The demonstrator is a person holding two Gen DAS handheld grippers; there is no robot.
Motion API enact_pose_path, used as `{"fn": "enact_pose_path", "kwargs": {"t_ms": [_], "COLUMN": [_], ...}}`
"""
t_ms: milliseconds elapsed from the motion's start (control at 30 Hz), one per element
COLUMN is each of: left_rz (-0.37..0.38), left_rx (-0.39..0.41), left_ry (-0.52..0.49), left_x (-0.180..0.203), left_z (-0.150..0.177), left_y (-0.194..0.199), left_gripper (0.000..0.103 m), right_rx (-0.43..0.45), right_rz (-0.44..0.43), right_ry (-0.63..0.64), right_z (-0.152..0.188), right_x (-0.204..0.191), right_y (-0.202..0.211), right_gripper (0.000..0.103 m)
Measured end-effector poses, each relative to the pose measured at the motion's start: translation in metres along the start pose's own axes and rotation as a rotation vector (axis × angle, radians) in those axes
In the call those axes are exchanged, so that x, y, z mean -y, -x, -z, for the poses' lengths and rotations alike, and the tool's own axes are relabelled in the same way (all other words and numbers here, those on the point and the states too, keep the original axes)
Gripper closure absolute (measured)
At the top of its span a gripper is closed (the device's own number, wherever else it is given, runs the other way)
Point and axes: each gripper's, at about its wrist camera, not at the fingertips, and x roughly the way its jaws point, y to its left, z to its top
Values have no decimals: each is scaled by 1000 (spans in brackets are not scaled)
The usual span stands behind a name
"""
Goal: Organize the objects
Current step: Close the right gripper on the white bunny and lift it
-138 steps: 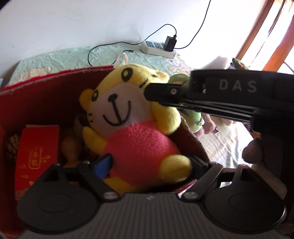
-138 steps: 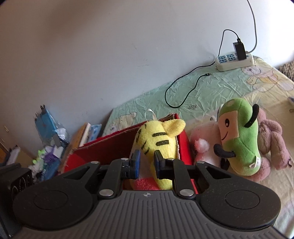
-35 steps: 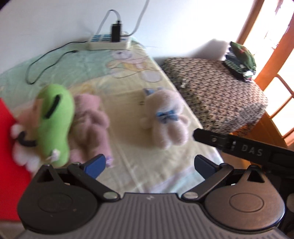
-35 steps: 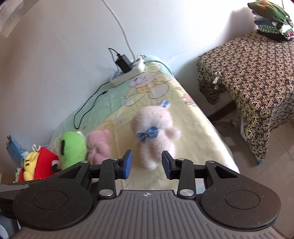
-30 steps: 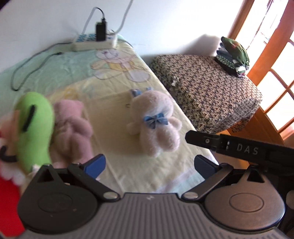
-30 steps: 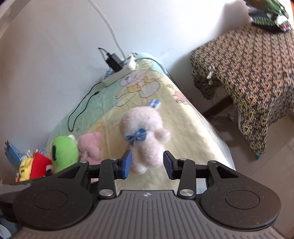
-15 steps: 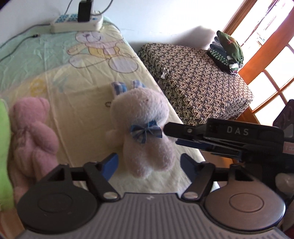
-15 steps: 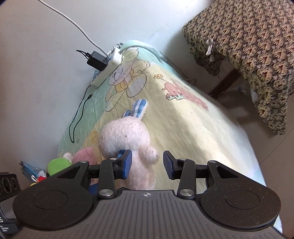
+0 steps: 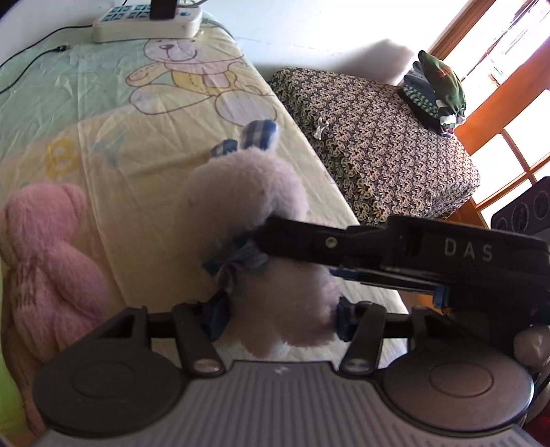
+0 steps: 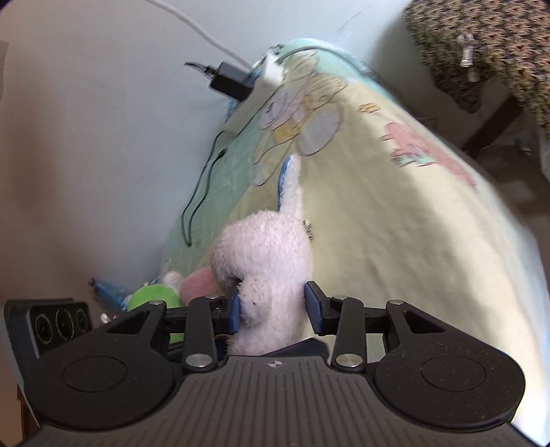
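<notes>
Between the jaws of the left gripper [image 9: 280,318] sits the lower body of the white plush rabbit [image 9: 264,247]; these jaws have just been closing and now press into its fur on both sides. The right gripper [image 10: 271,306] comes in from the side at the rabbit's neck, by the blue bow [image 9: 237,263]. Its jaws have just been narrowing too: the left pad touches the plush, while the right one looks just clear, so this grip seems unfinished. The rabbit lies on the bed [image 9: 144,137], not yet lifted.

Left of the left jaws lies the pink plush bear [image 9: 44,254], with a sliver of the green plush toy [image 10: 153,297] beyond it; both still await sorting. Farther off sit the power strip [image 9: 146,22] and the patterned side table [image 9: 381,137].

Earlier, both grippers held a yellow plush in a red box. A second ago the left jaws stood wide, short of the rabbit; now they enclose it.
</notes>
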Motion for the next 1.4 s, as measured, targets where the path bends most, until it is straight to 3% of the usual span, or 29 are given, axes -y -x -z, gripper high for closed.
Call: {"fn": "enact_pose_path", "kwargs": {"t_ms": [400, 733, 1400], "left_rz": [2, -50, -113], "left_rx": [29, 75, 189], "left_ry": [-38, -84, -37], "left_x": [12, 26, 16], "left_z": [9, 31, 99], "left_y": [20, 56, 135], "left_gripper": [49, 50, 50], "right_rx": [17, 53, 8], "right_rz": [21, 27, -67], "right_ry": [92, 219, 322], "right_z": [12, 49, 101], "right_x": [-25, -66, -126], "right_y": [21, 53, 57], "right_gripper": [68, 68, 67]}}
